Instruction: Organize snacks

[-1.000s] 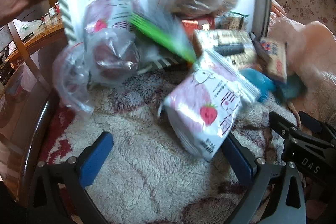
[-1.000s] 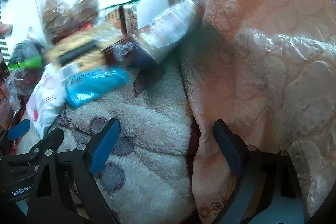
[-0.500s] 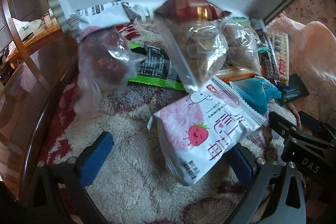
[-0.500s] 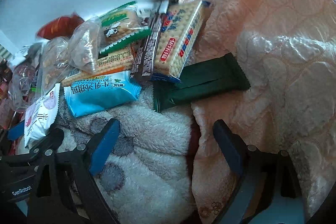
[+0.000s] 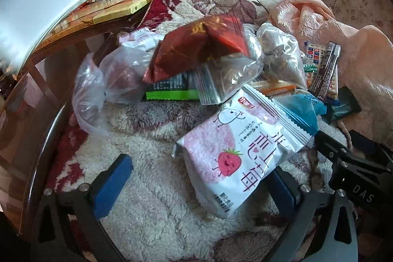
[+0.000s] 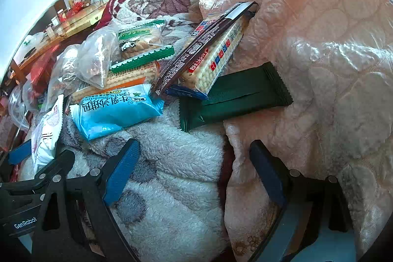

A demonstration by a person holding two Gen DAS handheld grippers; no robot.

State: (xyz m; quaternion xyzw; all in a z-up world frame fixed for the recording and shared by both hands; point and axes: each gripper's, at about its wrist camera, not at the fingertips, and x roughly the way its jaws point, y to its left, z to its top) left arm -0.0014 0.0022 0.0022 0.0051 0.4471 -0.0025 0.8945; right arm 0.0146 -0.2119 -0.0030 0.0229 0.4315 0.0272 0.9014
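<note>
Snacks dumped out, box lifted clear, sorting not yet begun.

The pile has just settled on the fleece blanket [image 6: 176,158]: the strawberry snack packet [image 5: 243,154] lies nearest my left hand-held gripper [image 5: 199,181], touching its right finger; the blue milk-biscuit packet [image 6: 115,109], cracker sleeve [image 6: 216,58] and dark green wrapper [image 6: 235,97] lie ahead of my right hand-held gripper [image 6: 194,168], the red pouch [image 5: 199,48] atop the clear bags [image 5: 245,65]. The white box that spilled them a second ago is now only a blur at the top edge. Both grippers stand wide and empty, so I judge picking can start.
</note>
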